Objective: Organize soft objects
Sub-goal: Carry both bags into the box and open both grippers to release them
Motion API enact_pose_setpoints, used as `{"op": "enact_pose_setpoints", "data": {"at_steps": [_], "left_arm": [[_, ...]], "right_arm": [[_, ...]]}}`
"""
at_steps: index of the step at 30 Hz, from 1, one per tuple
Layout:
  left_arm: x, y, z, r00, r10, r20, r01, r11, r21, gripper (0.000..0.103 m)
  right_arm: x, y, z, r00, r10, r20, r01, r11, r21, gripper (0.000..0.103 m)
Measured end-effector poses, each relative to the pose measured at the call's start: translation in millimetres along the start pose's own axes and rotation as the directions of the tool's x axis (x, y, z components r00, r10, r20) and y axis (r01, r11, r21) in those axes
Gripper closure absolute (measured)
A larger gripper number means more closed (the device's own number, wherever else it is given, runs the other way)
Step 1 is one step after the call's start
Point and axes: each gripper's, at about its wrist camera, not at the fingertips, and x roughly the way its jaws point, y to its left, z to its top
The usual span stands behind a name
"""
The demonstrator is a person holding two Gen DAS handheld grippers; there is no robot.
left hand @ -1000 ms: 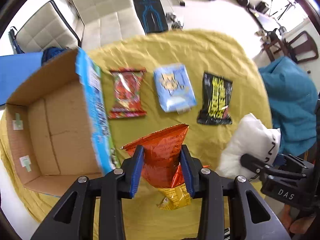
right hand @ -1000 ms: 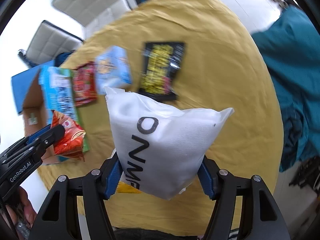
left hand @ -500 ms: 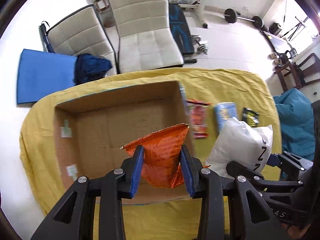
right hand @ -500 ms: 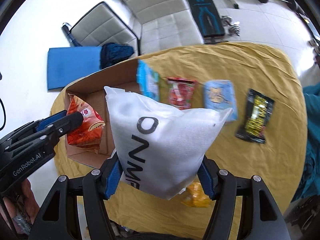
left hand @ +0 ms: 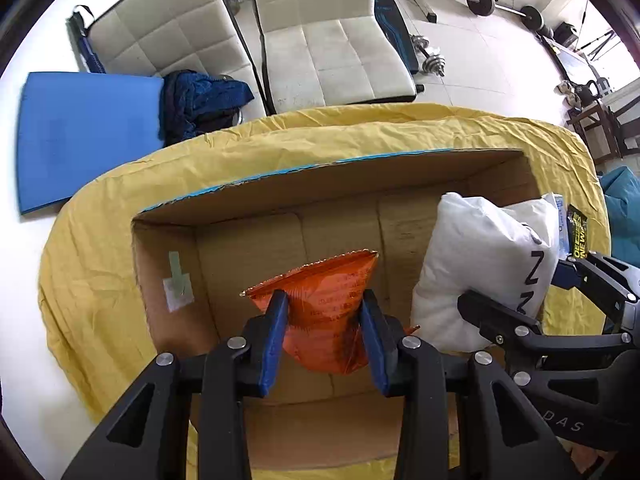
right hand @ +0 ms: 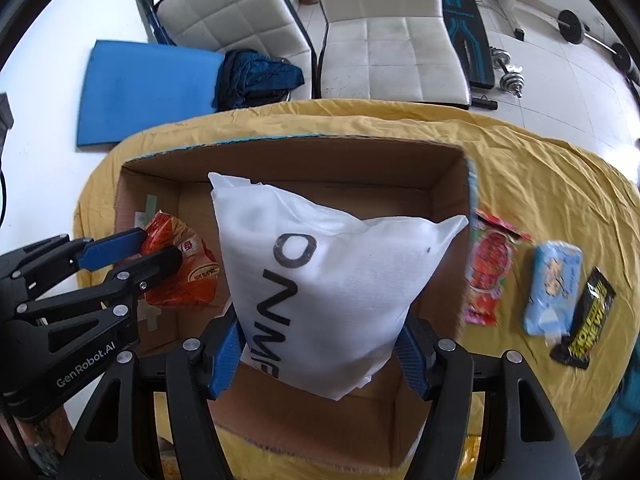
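White tiled floor, two cream quilted chairs (left hand: 320, 40) and a blue mat (left hand: 88, 136) beyond a table under a wrinkled yellow cloth (left hand: 100, 248).

Left gripper (left hand: 325, 334): jaws closed partway on an orange snack bag (left hand: 332, 308), blue pads pressed into both sides, bag upright with its crimped top edge past the fingertips. Held over the open cardboard box (left hand: 320, 188); whether clear of the box floor or touching it, cannot tell. Directly ahead of the jaws, bare box floor and the far wall; to their left, the end wall with pale tape patches (left hand: 176, 284).

Right gripper (right hand: 322, 348): jaws spread wide and clamped around the lower part of a white pillow-like bag (right hand: 332, 256) printed with black letters, also over the box, its bulk filling most of the view ahead and hiding much of the box interior. Just left of these jaws, the left gripper with the orange bag, near but apart from the white one. From the left wrist view, white bag immediately right of the jaws, blocking the box's right end.

Right of the right jaws, outside the box wall, flat on the cloth in a row: red packet (right hand: 486, 268), light blue packet (right hand: 554, 288), black and yellow packet (right hand: 584, 320). Farther back, a dark blue bundle of fabric (right hand: 256, 76) at the chair base, weight bench (right hand: 464, 20) and dumbbells (right hand: 508, 72) on the floor.
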Motion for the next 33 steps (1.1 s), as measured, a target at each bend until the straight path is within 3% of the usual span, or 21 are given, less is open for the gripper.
{"op": "enact_pose_setpoints", "data": {"at_steps": [11, 18, 26, 33], "left_arm": [[72, 22, 32, 0.987, -0.126, -0.105, 0.129, 0.991, 0.021, 0.070], [96, 18, 41, 0.972, -0.199, -0.124, 0.203, 0.979, 0.024, 0.070], [88, 27, 44, 0.974, -0.199, -0.104, 0.197, 0.980, -0.030, 0.069], [66, 34, 37, 0.988, -0.145, -0.051, 0.144, 0.989, -0.015, 0.068]], "right_arm": [[74, 4, 36, 0.993, -0.070, -0.099, 0.065, 0.996, -0.055, 0.034], [94, -9, 36, 0.989, -0.047, -0.137, 0.044, 0.999, -0.025, 0.030], [94, -9, 35, 0.989, -0.039, -0.144, 0.042, 0.999, 0.017, 0.024], [72, 5, 31, 0.984, -0.146, -0.104, 0.144, 0.989, -0.021, 0.015]]}}
